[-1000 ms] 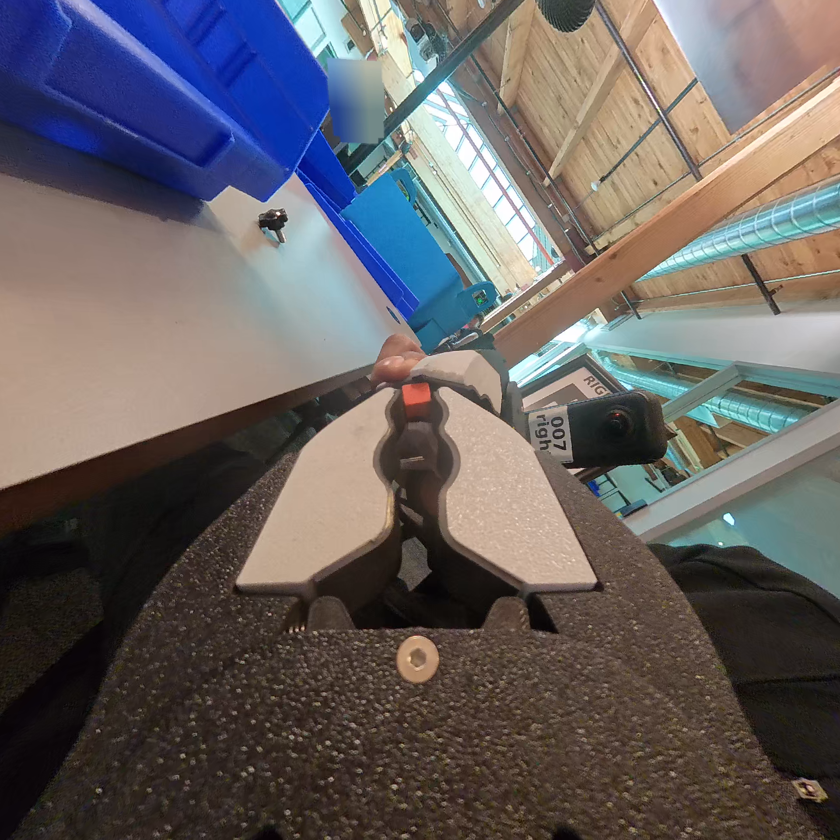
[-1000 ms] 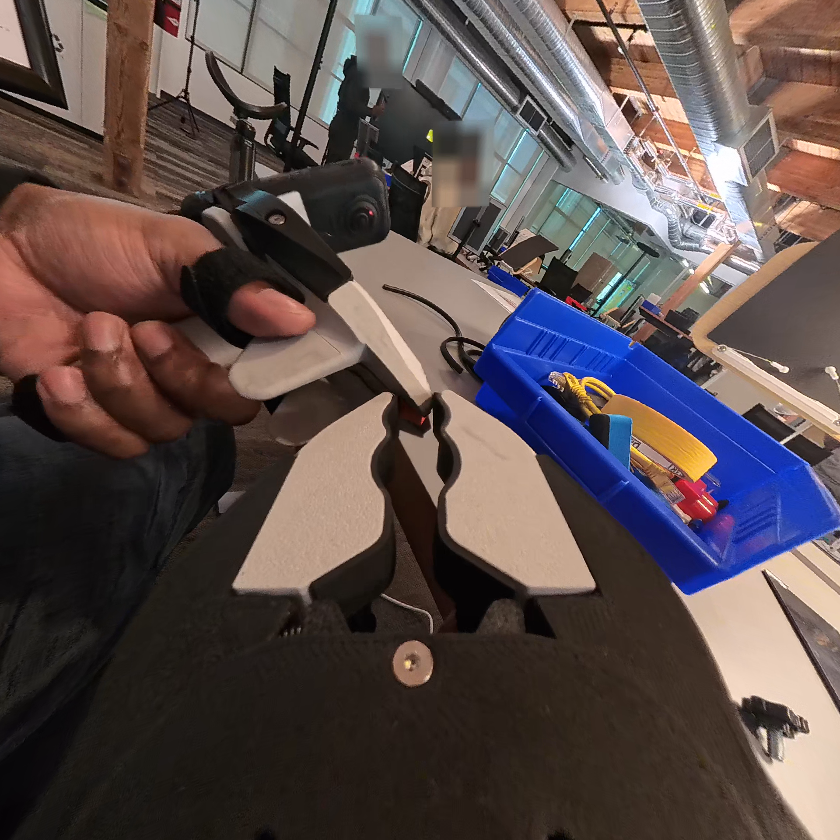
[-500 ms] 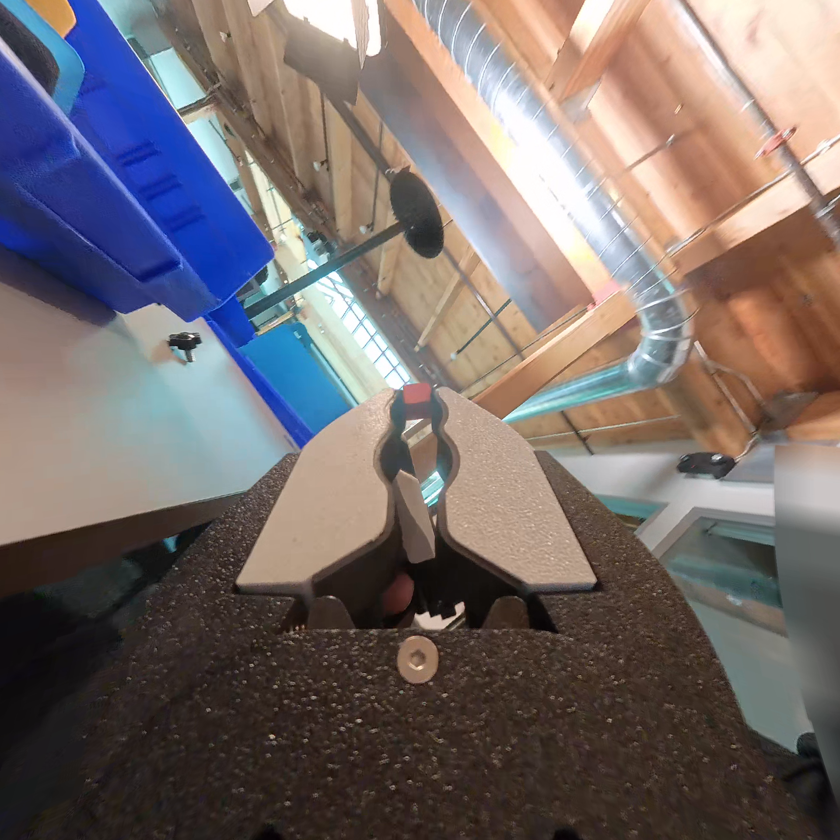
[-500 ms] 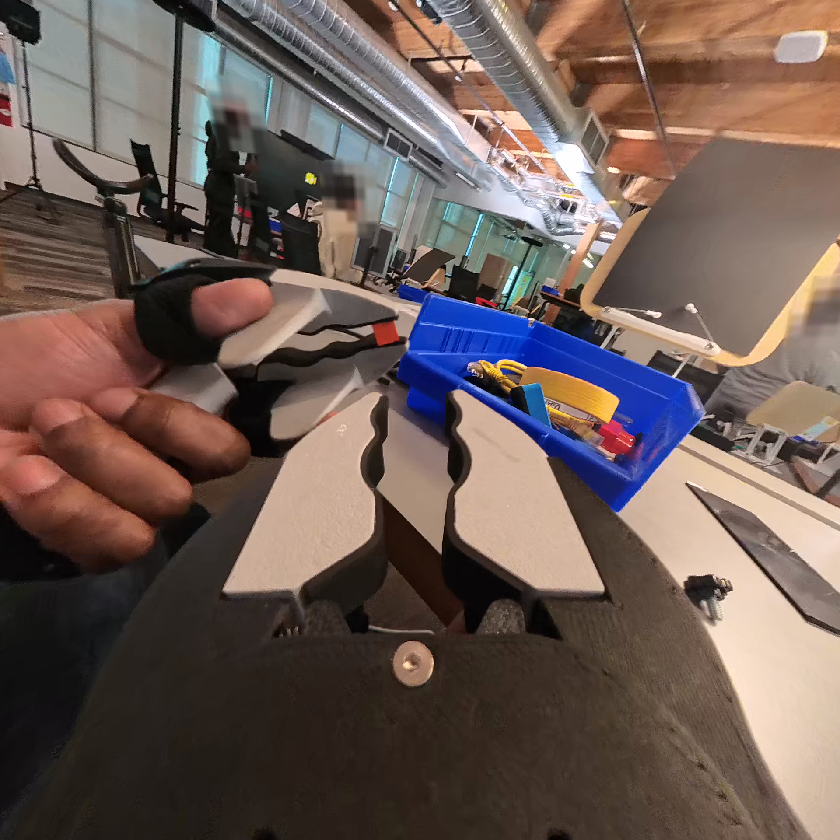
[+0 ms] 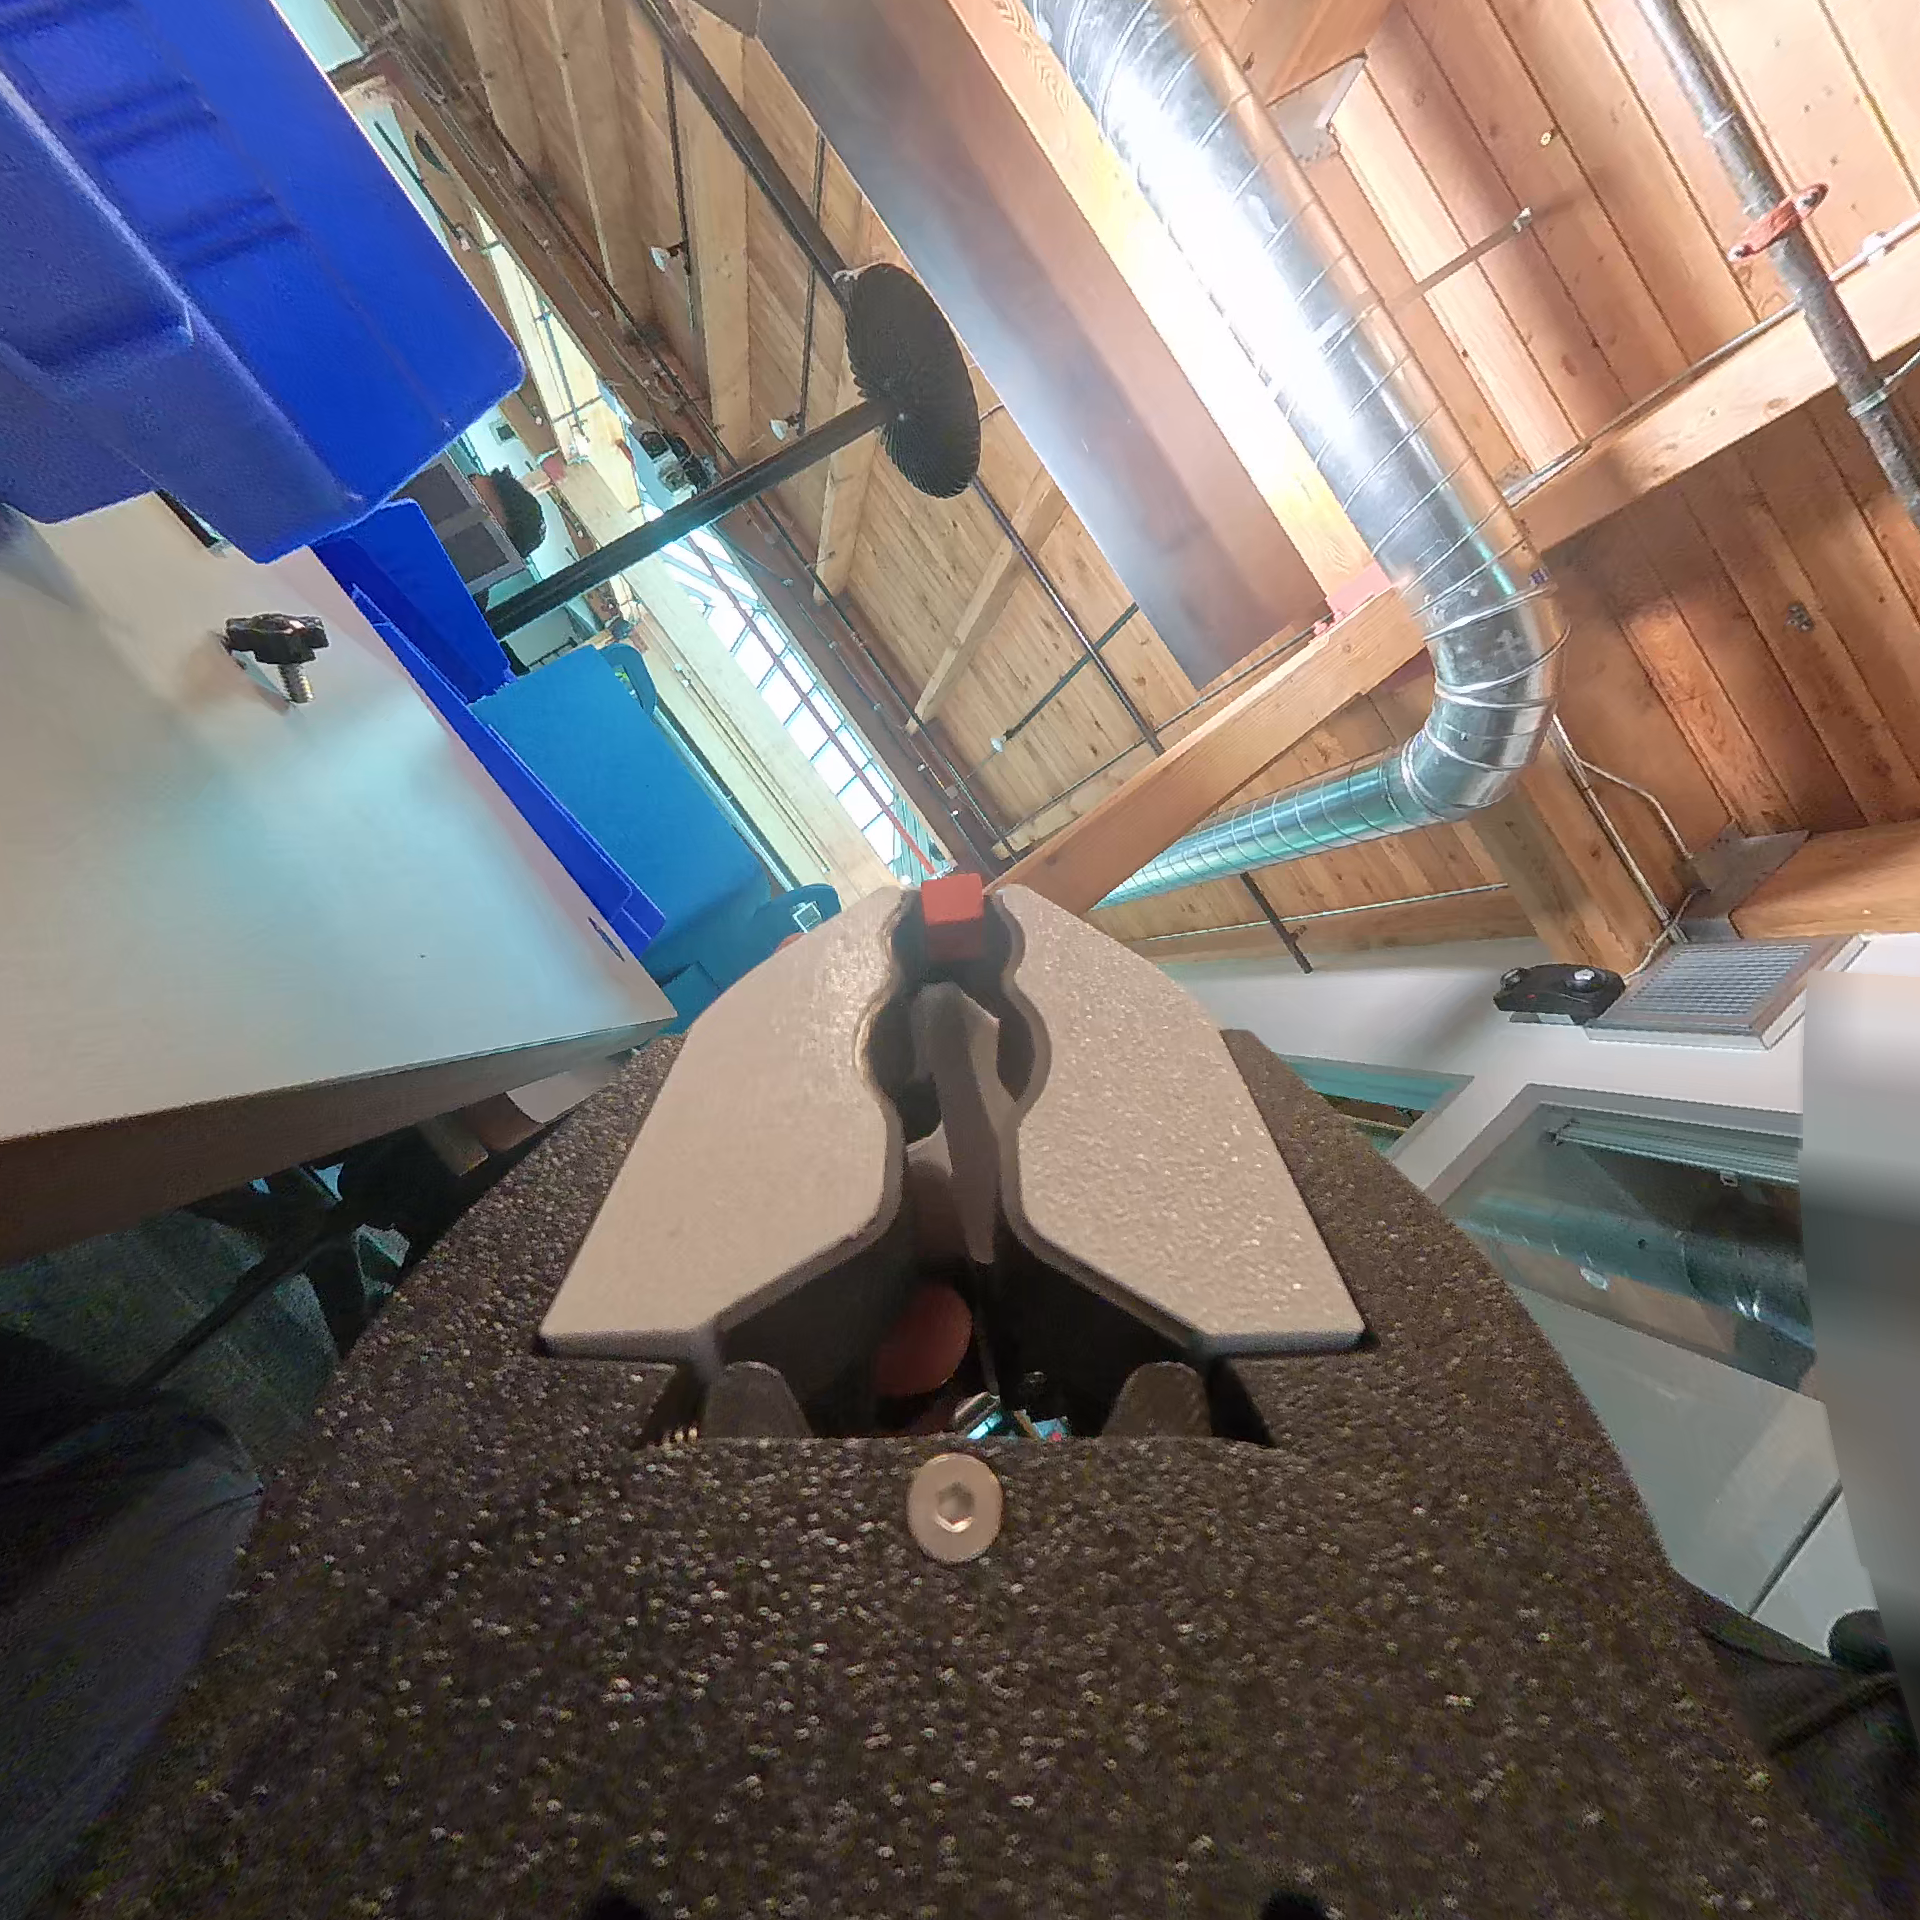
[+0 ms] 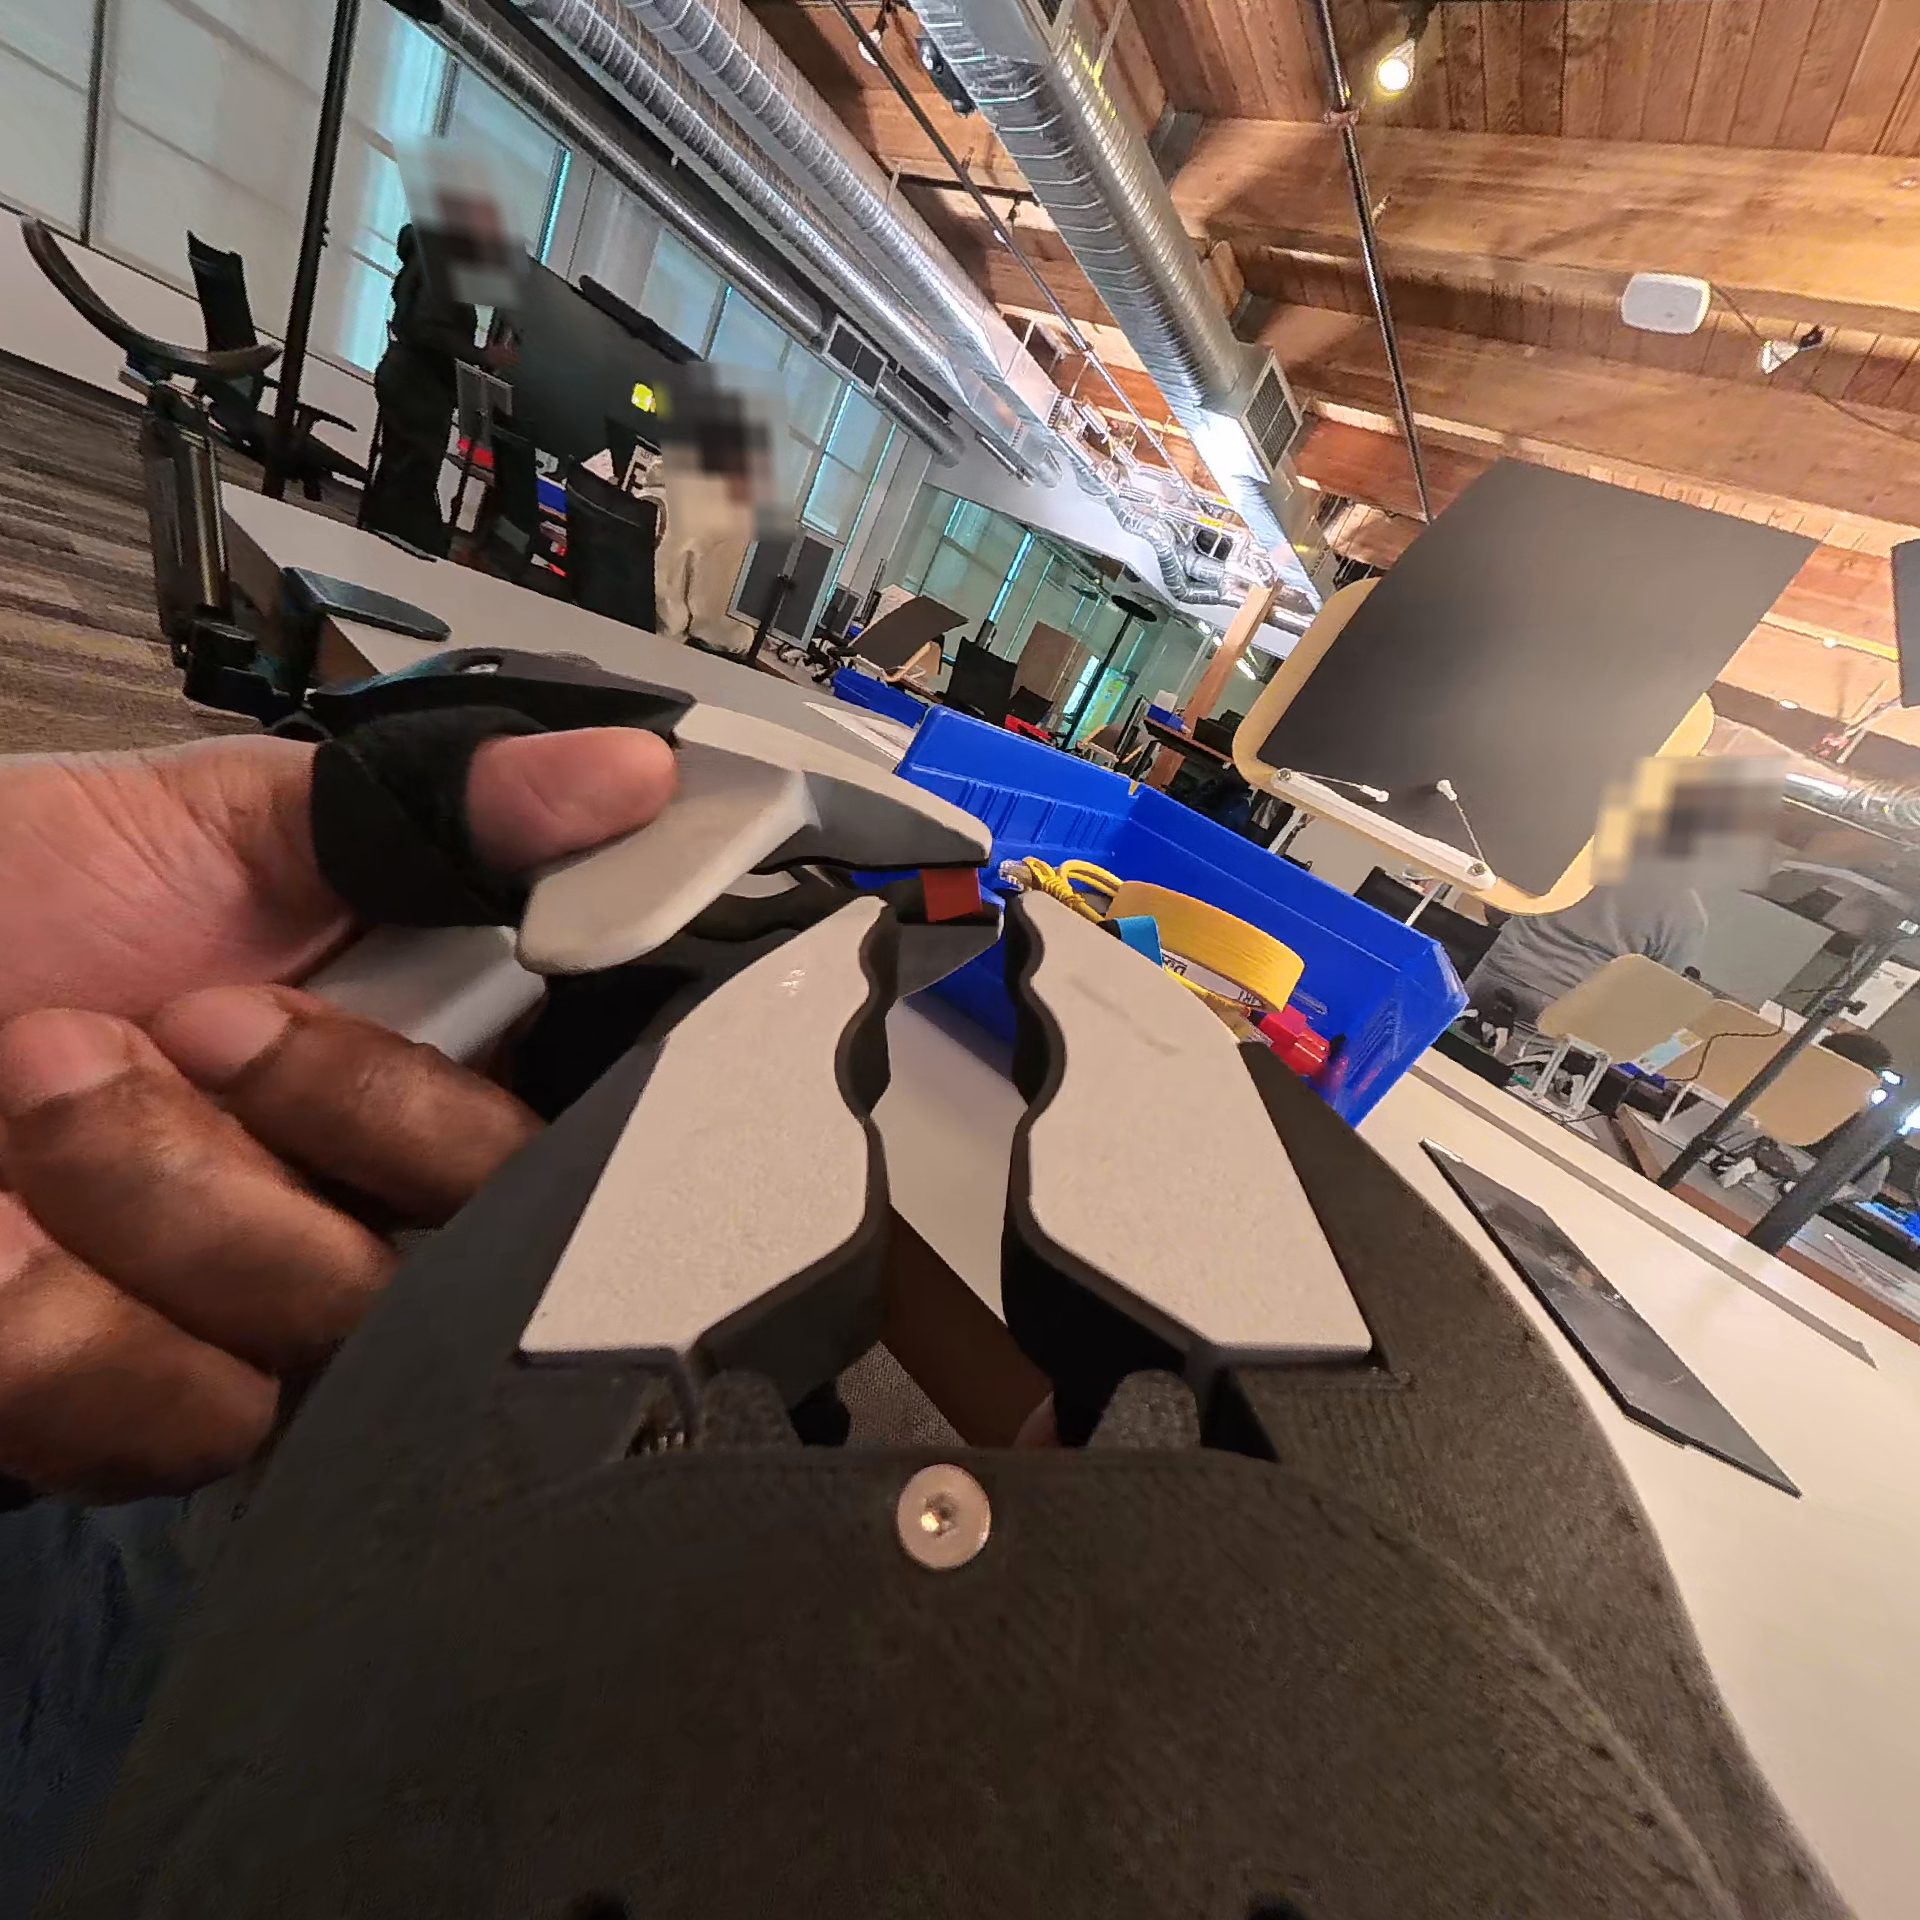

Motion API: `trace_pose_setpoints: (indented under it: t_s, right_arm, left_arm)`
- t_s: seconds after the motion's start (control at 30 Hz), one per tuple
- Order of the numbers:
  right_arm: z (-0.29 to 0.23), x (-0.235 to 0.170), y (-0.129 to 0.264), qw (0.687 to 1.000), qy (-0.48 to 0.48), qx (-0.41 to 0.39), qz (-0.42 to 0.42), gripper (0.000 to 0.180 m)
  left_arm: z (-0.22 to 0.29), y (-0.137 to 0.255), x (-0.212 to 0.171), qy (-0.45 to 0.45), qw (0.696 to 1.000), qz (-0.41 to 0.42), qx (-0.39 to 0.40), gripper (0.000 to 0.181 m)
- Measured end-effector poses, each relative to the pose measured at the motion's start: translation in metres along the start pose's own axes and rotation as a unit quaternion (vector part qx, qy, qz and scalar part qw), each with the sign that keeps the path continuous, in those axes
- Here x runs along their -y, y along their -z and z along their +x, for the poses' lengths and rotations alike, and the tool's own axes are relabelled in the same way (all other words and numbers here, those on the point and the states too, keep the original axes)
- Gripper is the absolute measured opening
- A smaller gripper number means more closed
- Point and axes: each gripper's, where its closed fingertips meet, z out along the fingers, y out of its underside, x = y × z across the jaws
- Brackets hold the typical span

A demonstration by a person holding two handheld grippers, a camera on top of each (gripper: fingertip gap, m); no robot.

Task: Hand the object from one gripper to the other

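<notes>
A small red cube (image 5: 954, 925) sits pinched between the tips of my left gripper (image 5: 954, 914), which is shut on it and points up toward the ceiling. In the right wrist view a hand (image 6: 208, 1039) holds the left gripper (image 6: 961, 896) sideways. The red cube (image 6: 948, 896) in its tips lies just at the tips of my right gripper (image 6: 948, 920). The right gripper is open, and a gap shows between each of its pads and the cube. One right finger (image 5: 961, 1122) shows below, between the left jaws.
A blue bin (image 6: 1195, 831) with a yellow tape roll (image 6: 1216, 945), cables and red pieces stands on the grey table (image 6: 1558, 1507). A dark flat sheet (image 6: 1600, 1320) lies at the right. A black knob screw (image 5: 272, 644) lies near blue bins (image 5: 208, 260). People stand far behind. Only a small space, under 4 cm, lies between the two pairs of fingers.
The right jaws opened wide and drew away from the cube, then narrowed a little. The left gripper, still holding the cube, has come back to the right tips.
</notes>
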Motion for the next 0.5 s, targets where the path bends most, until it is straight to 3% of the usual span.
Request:
trace_pose_setpoints:
  t_s: [0.5]
  right_arm:
    - [-0.0017,-0.002,-0.0007,0.999,0.038,-0.006,-0.009,0.013]
  left_arm:
    - [-0.0047,0.0002,-0.0023,-0.029,0.999,-0.018,0.028,0.011]
